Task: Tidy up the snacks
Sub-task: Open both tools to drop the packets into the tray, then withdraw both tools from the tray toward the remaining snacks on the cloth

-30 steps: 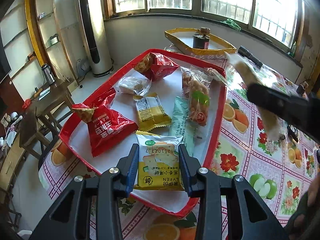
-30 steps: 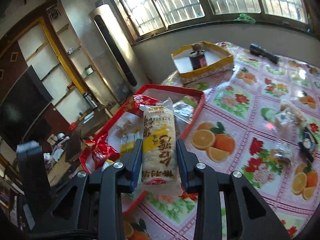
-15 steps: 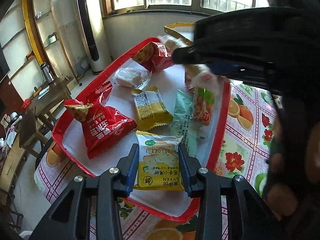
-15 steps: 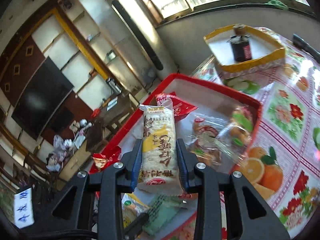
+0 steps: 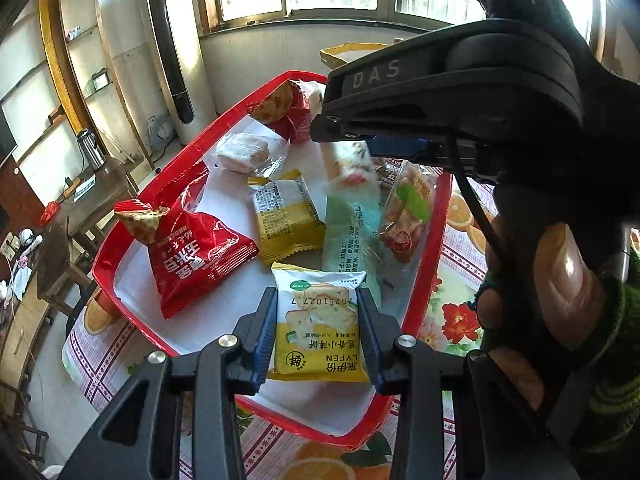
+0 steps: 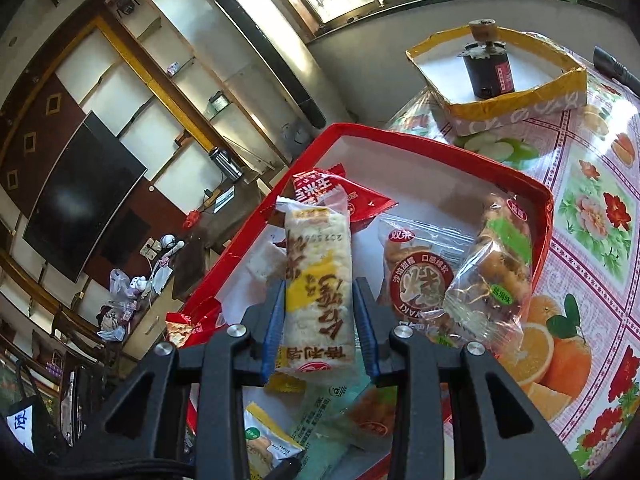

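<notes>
A red tray (image 5: 176, 178) (image 6: 520, 178) with a white floor holds several snack packets on a fruit-print tablecloth. My left gripper (image 5: 318, 334) is shut on a yellow-and-white cracker packet (image 5: 320, 332) at the tray's near edge. My right gripper (image 6: 318, 322) is shut on a long rice-cracker bar (image 6: 318, 280) and hangs over the tray's middle. In the left wrist view the right gripper's black body (image 5: 460, 108) fills the upper right, with the bar (image 5: 348, 164) below it and a hand (image 5: 560, 292) on its handle.
In the tray lie a red corn-snack bag (image 5: 192, 256), a yellow packet (image 5: 286, 214), a pale green packet (image 5: 352, 232), clear bread packets (image 6: 492, 264) and a second red bag (image 6: 344, 200). A yellow-rimmed box (image 6: 520, 100) with a dark jar (image 6: 488, 68) stands beyond.
The right gripper has carried the rice-cracker bar from beside the tray to over its middle, now filling the left wrist view's upper right. The left gripper has stayed put with its packet.
</notes>
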`<state>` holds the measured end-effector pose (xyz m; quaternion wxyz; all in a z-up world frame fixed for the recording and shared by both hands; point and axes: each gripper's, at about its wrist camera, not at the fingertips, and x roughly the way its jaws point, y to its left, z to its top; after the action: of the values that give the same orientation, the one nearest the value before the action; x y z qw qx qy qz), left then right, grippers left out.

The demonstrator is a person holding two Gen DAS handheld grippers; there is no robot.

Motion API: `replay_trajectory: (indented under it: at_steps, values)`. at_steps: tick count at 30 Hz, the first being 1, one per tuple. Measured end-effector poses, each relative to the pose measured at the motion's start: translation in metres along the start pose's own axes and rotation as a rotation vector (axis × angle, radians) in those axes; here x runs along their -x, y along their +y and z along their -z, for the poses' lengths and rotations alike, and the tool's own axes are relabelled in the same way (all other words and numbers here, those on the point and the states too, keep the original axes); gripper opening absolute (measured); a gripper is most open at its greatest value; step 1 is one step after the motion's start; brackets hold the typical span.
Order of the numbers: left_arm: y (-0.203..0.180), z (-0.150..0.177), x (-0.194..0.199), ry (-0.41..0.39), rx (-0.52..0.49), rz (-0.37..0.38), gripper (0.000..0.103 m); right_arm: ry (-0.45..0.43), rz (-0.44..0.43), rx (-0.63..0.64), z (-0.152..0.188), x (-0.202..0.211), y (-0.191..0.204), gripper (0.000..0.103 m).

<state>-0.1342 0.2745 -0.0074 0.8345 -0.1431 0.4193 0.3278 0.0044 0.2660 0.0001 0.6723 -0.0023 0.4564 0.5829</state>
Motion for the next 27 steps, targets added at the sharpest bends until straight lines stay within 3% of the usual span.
replay_trajectory:
  at_steps: [5,9,16,20,27]
  values:
    - [-0.003,-0.001,0.001,0.001,-0.004,-0.009,0.044,-0.037,-0.026,0.000,-0.001,0.010,0.001,0.039]
    - [-0.003,-0.001,0.003,0.005,0.006,-0.007,0.063,-0.090,-0.041,0.015,-0.002,0.031,0.005,0.047]
    - [-0.005,-0.002,0.013,-0.015,0.000,-0.010,0.072,-0.190,-0.030,-0.007,0.011,0.085,-0.007,0.062]
    - [-0.011,-0.004,0.020,-0.028,0.002,0.004,0.072,-0.242,0.007,-0.051,0.032,0.127,-0.027,0.065]
    - [-0.044,-0.005,0.038,-0.066,-0.054,0.046,0.074,-0.328,0.158,-0.147,0.084,0.197,-0.076,0.067]
